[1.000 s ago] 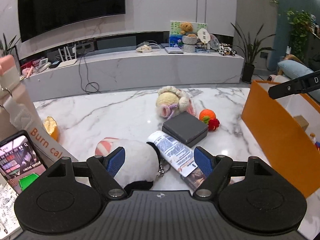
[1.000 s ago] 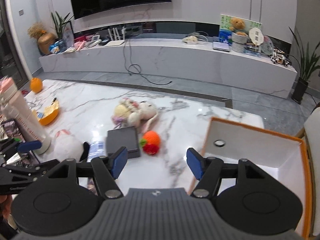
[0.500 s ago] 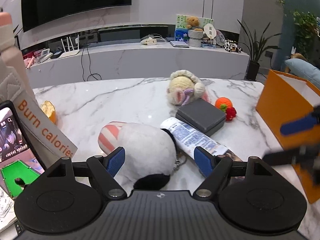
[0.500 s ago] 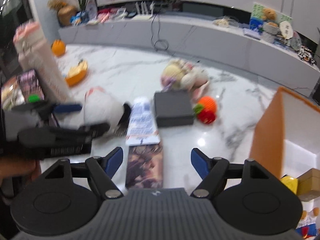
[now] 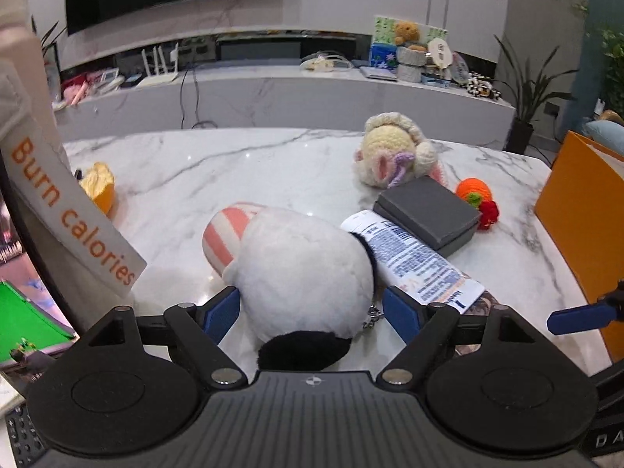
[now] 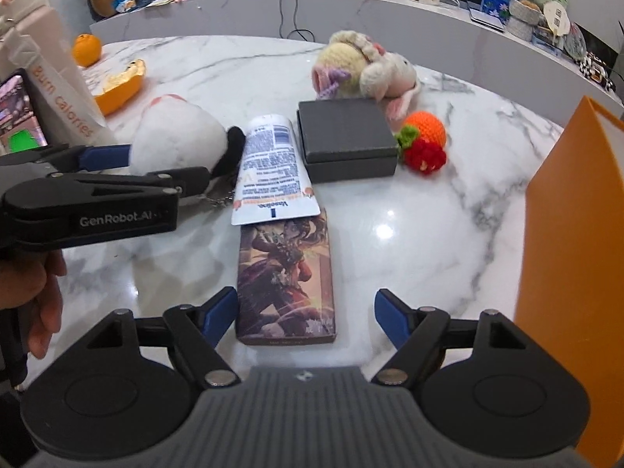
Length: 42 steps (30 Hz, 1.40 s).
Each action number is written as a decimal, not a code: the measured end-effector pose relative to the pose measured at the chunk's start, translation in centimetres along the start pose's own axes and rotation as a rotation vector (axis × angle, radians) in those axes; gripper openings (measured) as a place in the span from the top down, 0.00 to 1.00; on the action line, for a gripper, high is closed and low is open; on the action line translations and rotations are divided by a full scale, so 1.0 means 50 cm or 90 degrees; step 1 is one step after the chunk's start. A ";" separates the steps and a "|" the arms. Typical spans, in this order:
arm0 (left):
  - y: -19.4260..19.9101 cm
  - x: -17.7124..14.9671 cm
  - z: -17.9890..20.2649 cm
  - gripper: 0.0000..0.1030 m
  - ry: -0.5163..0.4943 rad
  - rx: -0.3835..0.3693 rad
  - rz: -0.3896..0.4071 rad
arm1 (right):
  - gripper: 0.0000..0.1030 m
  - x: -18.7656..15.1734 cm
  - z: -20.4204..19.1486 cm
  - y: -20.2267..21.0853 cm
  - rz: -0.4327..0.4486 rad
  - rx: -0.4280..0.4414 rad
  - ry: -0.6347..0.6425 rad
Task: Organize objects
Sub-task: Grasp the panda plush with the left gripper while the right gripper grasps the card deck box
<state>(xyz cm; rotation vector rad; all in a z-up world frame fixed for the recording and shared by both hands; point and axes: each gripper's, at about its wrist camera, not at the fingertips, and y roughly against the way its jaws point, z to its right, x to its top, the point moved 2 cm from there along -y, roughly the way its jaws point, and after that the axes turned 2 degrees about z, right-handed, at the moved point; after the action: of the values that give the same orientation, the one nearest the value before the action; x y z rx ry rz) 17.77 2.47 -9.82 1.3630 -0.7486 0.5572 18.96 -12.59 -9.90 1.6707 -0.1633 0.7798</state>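
The tube overlaps and hides the illustrated box's far end.

table — glossy marble | plush toy — fluffy cloth | box — matt grey

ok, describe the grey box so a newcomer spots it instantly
On the marble table, left of the orange bin, sits the grey box. It lies between the lotion tube and the crocheted orange. It is the only hard, plain square item there.
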 end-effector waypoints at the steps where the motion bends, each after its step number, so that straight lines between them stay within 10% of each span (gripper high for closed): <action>1: -0.002 0.000 -0.003 0.08 0.010 0.000 -0.004 | 0.19 0.000 0.000 -0.005 0.002 0.002 -0.003; 28: -0.033 -0.017 -0.017 0.14 0.067 0.007 0.056 | 0.24 -0.009 -0.019 -0.051 0.026 -0.016 0.031; 32: -0.027 -0.023 -0.023 0.16 0.069 0.002 0.050 | 0.41 -0.004 -0.015 -0.046 0.024 -0.013 0.035; 42: 0.045 -0.068 -0.002 0.16 0.030 -0.045 -0.016 | 0.41 -0.008 0.003 -0.030 -0.033 -0.015 0.037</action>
<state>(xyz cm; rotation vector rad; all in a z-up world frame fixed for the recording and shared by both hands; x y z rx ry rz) 13.91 3.12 -10.91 1.2874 -0.7060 0.5368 19.49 -12.42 -11.37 1.6225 -0.0867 0.7837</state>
